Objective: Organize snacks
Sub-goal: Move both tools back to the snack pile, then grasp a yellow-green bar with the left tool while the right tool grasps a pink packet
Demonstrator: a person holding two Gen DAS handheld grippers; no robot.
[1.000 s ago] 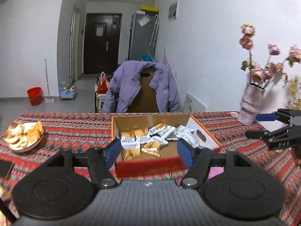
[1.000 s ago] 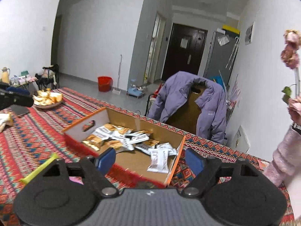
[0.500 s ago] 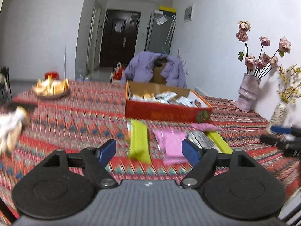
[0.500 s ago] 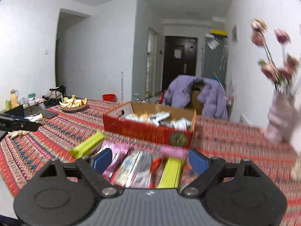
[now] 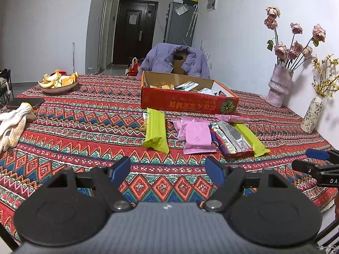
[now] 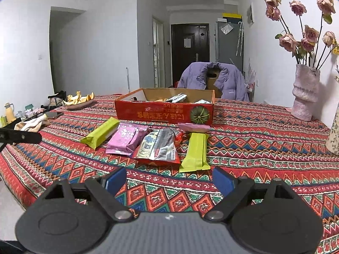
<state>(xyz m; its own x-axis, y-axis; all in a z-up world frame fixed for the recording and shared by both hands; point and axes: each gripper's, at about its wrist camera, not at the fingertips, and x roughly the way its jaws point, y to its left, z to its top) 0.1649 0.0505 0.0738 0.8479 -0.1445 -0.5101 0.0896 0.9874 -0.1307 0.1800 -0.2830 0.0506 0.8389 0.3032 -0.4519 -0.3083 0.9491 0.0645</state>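
Snack packets (image 5: 197, 136) lie on the surface just in front of the red box (image 5: 188, 103), green bars (image 5: 156, 130) pointing lengthwise toward it. Left gripper (image 5: 167, 170) and right gripper (image 6: 169, 182) have just been opening; both gape empty.

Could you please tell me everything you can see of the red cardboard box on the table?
The red cardboard box is a shallow, open-topped tray, red outside with yellow print and a green round emblem near one corner, plain brown inside. It sits flat on the patterned tablecloth, holding several small snack packets. A pink flat wrapper lies against the foot of its front wall; other loose snacks lie in front of it.
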